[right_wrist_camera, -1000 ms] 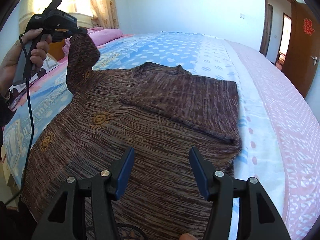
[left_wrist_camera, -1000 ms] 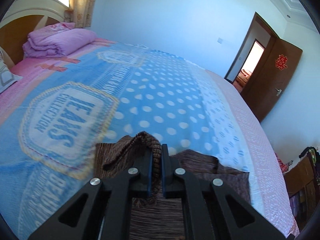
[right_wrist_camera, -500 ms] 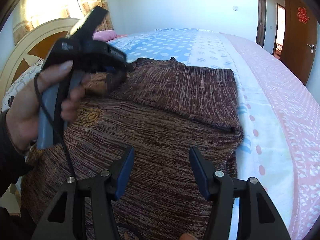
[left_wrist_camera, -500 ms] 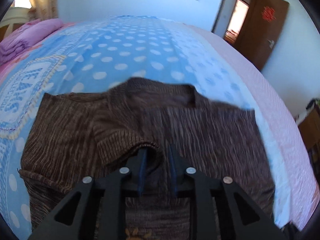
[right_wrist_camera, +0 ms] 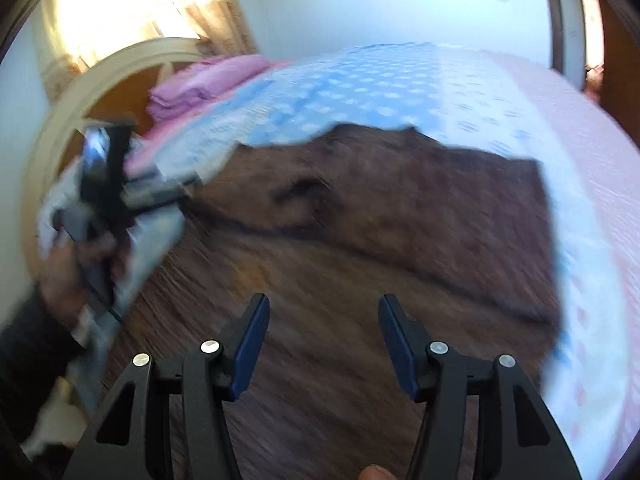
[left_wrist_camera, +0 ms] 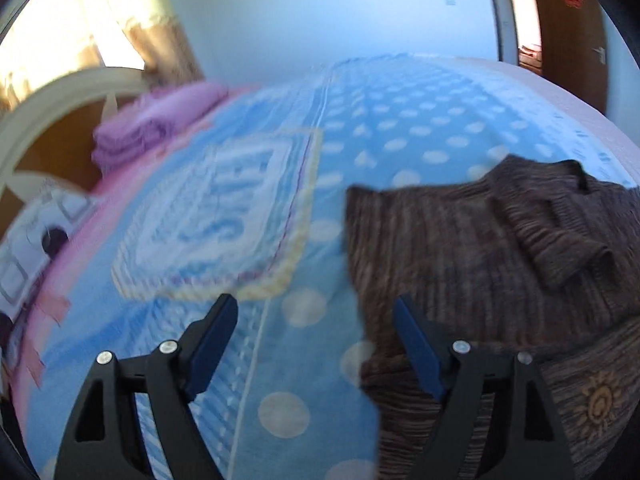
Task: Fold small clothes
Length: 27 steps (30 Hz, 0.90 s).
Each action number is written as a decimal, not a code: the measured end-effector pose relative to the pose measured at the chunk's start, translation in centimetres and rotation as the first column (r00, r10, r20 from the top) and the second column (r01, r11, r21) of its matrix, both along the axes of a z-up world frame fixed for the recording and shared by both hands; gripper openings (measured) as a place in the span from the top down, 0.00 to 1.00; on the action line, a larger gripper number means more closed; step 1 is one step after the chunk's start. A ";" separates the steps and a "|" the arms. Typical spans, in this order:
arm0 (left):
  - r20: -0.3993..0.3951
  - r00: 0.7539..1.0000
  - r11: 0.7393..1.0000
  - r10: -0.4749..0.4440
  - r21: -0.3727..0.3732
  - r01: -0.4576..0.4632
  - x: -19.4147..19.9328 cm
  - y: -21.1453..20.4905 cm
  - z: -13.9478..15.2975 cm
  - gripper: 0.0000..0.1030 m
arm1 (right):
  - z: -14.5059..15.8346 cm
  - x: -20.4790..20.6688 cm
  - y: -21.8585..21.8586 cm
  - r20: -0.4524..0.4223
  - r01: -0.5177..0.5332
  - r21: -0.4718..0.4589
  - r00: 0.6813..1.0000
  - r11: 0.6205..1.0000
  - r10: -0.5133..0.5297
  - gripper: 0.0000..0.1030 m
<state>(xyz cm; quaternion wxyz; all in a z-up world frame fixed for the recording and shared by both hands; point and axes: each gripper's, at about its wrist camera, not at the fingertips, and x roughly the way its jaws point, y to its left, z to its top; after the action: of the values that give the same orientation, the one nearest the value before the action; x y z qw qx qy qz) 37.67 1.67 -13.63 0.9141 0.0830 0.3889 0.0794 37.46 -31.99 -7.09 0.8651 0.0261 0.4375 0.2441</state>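
On the blue dotted bedspread (left_wrist_camera: 400, 128), the brown striped knit sweater (left_wrist_camera: 500, 248) has both sleeves folded in and its body fold left, while the left gripper (left_wrist_camera: 316, 344), whose jaws have just been opening, and the right gripper (right_wrist_camera: 324, 344) gape empty.

- One brown knitted sweater (left_wrist_camera: 480, 248) is lying on the bed; one cuffed sleeve (left_wrist_camera: 560, 240) is lying folded across its body.
- One sun motif (left_wrist_camera: 600, 398) is showing on the knit in the left wrist view.
- One blue dotted bedspread (left_wrist_camera: 400, 128) is covering the bed.
- One folded stack of purple bedding (left_wrist_camera: 152, 128) is sitting near the one headboard (right_wrist_camera: 120, 68).
- Two grippers are showing: left gripper (left_wrist_camera: 316, 344), right gripper (right_wrist_camera: 324, 344).
- One door (left_wrist_camera: 568, 36) is standing open.
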 end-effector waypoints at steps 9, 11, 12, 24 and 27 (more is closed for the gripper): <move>-0.062 0.998 1.000 -0.009 0.000 0.009 -0.1 -1.0 -2.4 0.17 | -3.2 10.1 9.8 0.035 -0.012 -0.333 0.999 0.943 0.025 0.44; -0.059 0.998 0.999 -0.011 -0.038 0.009 -0.1 -0.2 -2.5 0.17 | -3.5 12.0 9.2 0.092 0.092 -0.404 0.994 0.910 -0.060 0.44; -0.057 0.998 0.998 -0.014 -0.068 0.010 -0.2 0.2 -2.5 0.16 | -3.6 13.6 7.5 0.092 0.192 -0.396 0.981 0.898 -0.169 0.44; -0.062 0.998 0.991 0.008 -0.130 -0.016 0.3 1.2 -2.9 0.06 | -1.8 9.6 5.0 0.008 0.069 -0.103 0.998 0.992 -0.068 0.44; -0.052 0.999 0.996 0.009 -0.093 -0.014 0.1 0.8 -2.7 0.06 | -3.9 9.3 6.6 0.018 0.057 -0.220 0.998 0.974 -0.054 0.44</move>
<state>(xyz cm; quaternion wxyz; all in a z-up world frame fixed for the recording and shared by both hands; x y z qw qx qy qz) 37.73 2.44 -16.36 0.9063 0.0400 0.4159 0.0645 46.77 -25.41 -10.95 0.8716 -0.0593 0.4560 0.1699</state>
